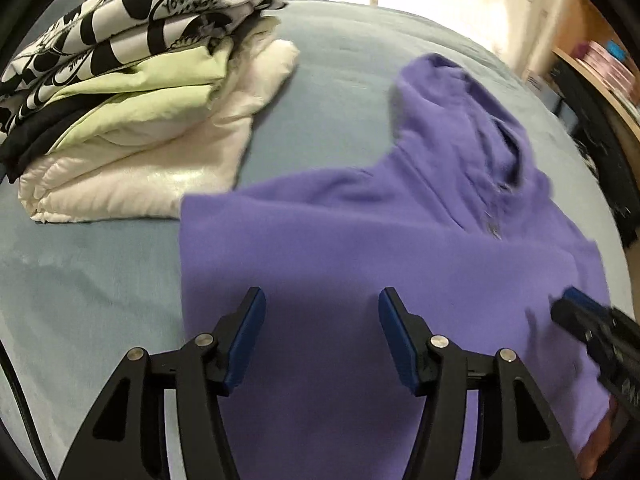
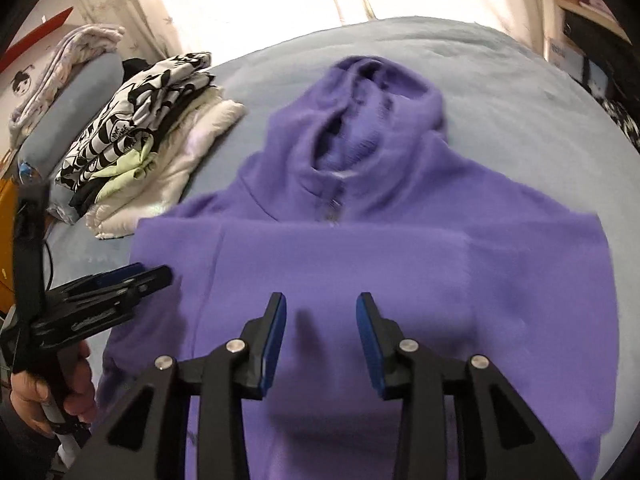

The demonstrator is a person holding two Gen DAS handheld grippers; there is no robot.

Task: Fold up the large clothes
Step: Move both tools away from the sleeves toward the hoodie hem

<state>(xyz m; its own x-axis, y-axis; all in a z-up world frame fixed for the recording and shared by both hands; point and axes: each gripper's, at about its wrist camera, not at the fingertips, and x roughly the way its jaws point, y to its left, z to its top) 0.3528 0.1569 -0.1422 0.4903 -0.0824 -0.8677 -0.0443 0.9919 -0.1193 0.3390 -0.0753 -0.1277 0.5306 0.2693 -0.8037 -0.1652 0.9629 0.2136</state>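
Both claws released, nothing between pads: left claw [image 1: 322,308] over the purple hoodie's [image 1: 360,248] left edge, right claw [image 2: 322,312] over its middle, bare blue bedspread [image 1: 80,272] beyond, folded stack [image 1: 132,112] up-left.

The left claw [image 1: 322,336] hangs open above a purple fleece hoodie [image 1: 360,248] on a grey-blue bed [image 1: 100,272], near folded clothes [image 1: 132,96].

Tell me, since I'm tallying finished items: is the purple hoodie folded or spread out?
Partly folded: the purple hoodie has both sides turned in to straight edges, but its hood and body lie full length on the bed.
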